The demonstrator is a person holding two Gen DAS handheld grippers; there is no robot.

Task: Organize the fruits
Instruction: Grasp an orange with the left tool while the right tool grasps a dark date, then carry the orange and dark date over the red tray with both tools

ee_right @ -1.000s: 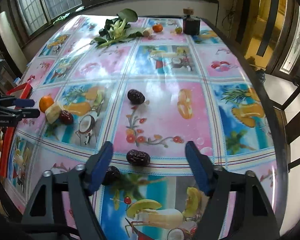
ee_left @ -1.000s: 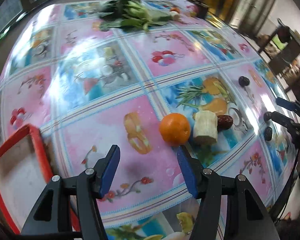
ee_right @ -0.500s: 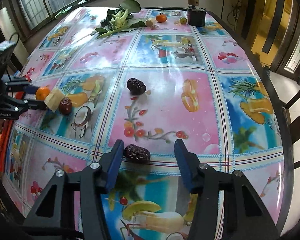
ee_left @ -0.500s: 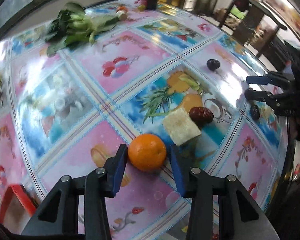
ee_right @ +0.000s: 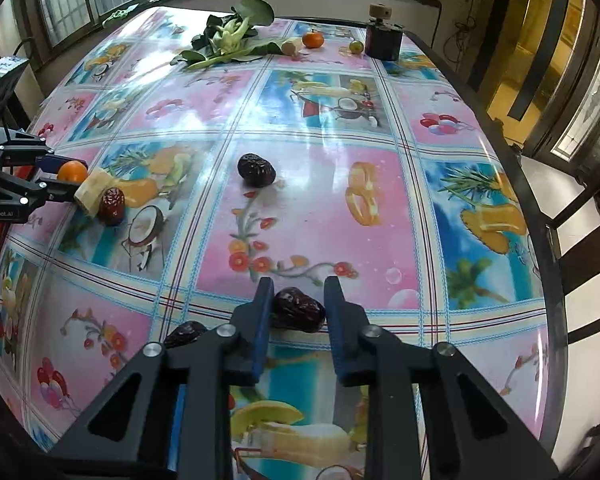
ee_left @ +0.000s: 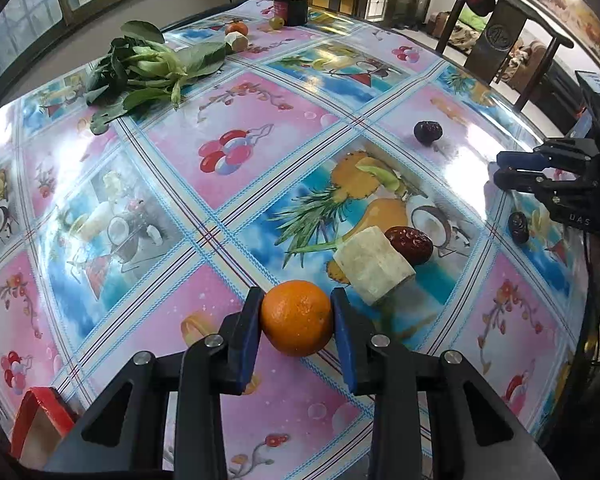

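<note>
Gripped an orange (ee_left: pixel 296 322) in the left gripper (ee_left: pixel 297 300), both flat blue pads pressed against its dimpled rind, low over a pink square near the close edge of the tablecloth (ee_left: pixel 236 120). Could not tell whether lifted clear of the cloth or resting on it. Pinched a wrinkled dark date (ee_right: pixel 298 310) in the right gripper (ee_right: pixel 299 292), pads touching it on either side, down on a striped seam of the cloth.

Saw only the top of a second date (ee_right: pixel 186 332), half hidden behind that gripper's left finger. Lost the pinched date altogether in the left wrist view, behind the nearly closed tips.

Found just beside the orange a pale block (ee_left: pixel 374 266), rough-cut and fibrous, with a glossy red date (ee_left: pixel 410 244) touching its far side. Noted farther out a lone dark date (ee_left: pixel 428 133), round and puckered, well apart from the rest. Made out the cloth as shiny plastic, printed with fruit pictures in pink and blue squares and washed out by glare in places.

Caught only a corner of a red tray (ee_left: pixel 40 412), cut off at the lower left; could not make out anything in it. Spotted at the far end a bunch of leafy greens (ee_left: pixel 148 68), a small orange fruit (ee_left: pixel 236 28), a little green fruit (ee_left: pixel 277 22) and a dark jar (ee_left: pixel 290 8) with a round stopper, contents not visible.
</note>
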